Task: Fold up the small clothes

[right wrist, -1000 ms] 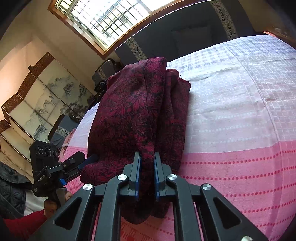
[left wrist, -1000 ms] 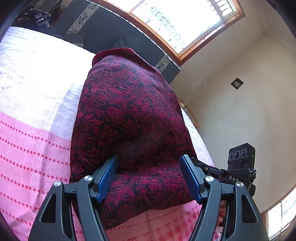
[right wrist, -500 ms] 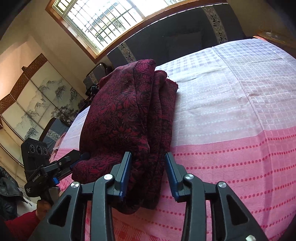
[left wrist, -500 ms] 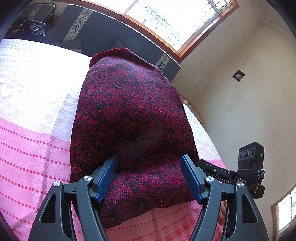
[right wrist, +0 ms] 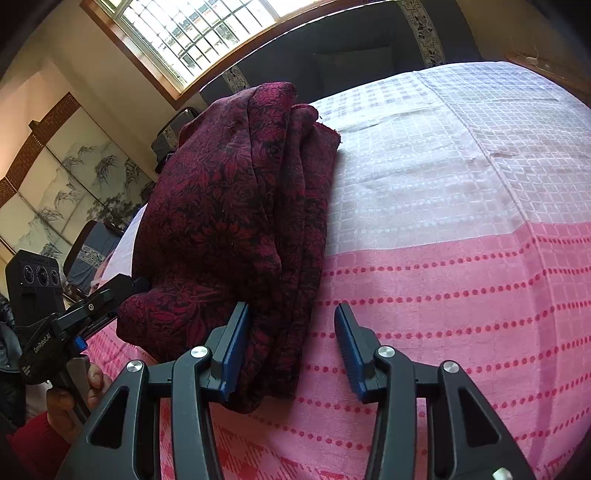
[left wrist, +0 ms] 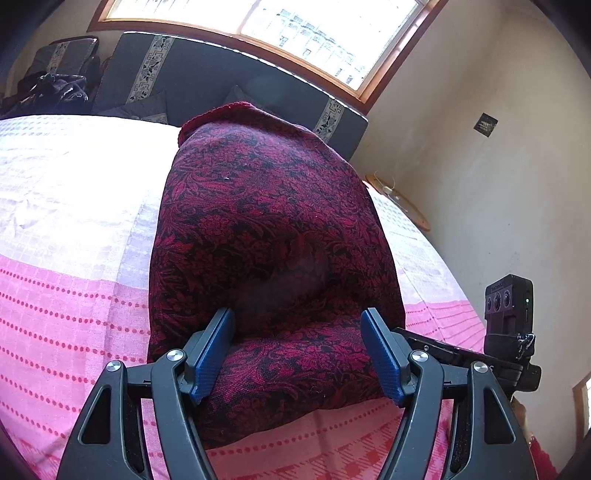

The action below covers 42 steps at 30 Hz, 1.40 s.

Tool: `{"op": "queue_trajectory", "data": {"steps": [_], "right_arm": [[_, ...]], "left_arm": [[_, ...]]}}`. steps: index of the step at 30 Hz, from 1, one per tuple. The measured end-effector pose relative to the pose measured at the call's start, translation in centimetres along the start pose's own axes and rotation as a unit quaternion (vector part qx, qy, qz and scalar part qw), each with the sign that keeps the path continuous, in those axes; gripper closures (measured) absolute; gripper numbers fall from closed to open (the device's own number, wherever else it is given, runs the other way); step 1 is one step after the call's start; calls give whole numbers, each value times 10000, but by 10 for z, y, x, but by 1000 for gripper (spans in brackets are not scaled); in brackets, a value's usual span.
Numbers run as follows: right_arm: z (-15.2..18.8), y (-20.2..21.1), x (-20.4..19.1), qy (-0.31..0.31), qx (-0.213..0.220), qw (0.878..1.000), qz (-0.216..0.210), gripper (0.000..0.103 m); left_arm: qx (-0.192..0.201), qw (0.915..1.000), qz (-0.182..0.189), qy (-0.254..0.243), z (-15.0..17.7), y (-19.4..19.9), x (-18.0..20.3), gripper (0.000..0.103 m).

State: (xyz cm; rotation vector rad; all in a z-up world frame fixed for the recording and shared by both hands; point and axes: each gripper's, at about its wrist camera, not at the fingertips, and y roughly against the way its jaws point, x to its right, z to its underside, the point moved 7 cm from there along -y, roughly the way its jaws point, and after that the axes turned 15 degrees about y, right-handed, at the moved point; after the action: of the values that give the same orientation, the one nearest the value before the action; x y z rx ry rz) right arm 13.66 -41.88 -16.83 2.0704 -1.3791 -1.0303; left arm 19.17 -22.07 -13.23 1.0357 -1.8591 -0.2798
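Jaws of the left gripper (left wrist: 297,350) stand wide apart, one blue pad on each side of the near end of a folded red and black patterned cloth (left wrist: 269,236); the cloth bulges between them, but nothing is pinched. Jaws of the right gripper (right wrist: 291,347) are also spread open. Its left pad lies against the near right edge of the same cloth (right wrist: 236,206), while its right pad hangs over bare bedspread, clear of the fabric.

The cloth lies folded in several layers on the bed, a long bundle running away from both cameras, with its stacked edges showing along the right side in the right wrist view. Under it is a bedspread (right wrist: 461,229) with pink dotted stripes near the grippers and a pale checked weave farther back.

In the right wrist view the left gripper (right wrist: 107,291) shows at the cloth's near left corner, held by a hand (right wrist: 74,391) in a red sleeve. Beyond the bed stand a dark headboard (left wrist: 207,74) with patterned bands, a barred window (right wrist: 207,26) and a painted folding screen (right wrist: 62,184) at the left.
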Motion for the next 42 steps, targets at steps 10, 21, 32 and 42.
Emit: {"op": "queue_trajectory", "data": {"steps": [10, 21, 32, 42], "right_arm": [[-1, 1, -1, 53, 10, 9999, 94, 61], [2, 2, -4, 58, 47, 9998, 185, 60], [4, 3, -5, 62, 44, 9996, 255, 58], [3, 3, -6, 49, -72, 9996, 260, 54]], "left_arm": [[84, 9978, -575, -328, 3, 10, -4, 32], [291, 9923, -1003, -664, 2, 22, -6, 32], [492, 9840, -1425, -950, -13, 31, -12, 30], [448, 9804, -1619, -1033, -19, 27, -22, 23]]}}
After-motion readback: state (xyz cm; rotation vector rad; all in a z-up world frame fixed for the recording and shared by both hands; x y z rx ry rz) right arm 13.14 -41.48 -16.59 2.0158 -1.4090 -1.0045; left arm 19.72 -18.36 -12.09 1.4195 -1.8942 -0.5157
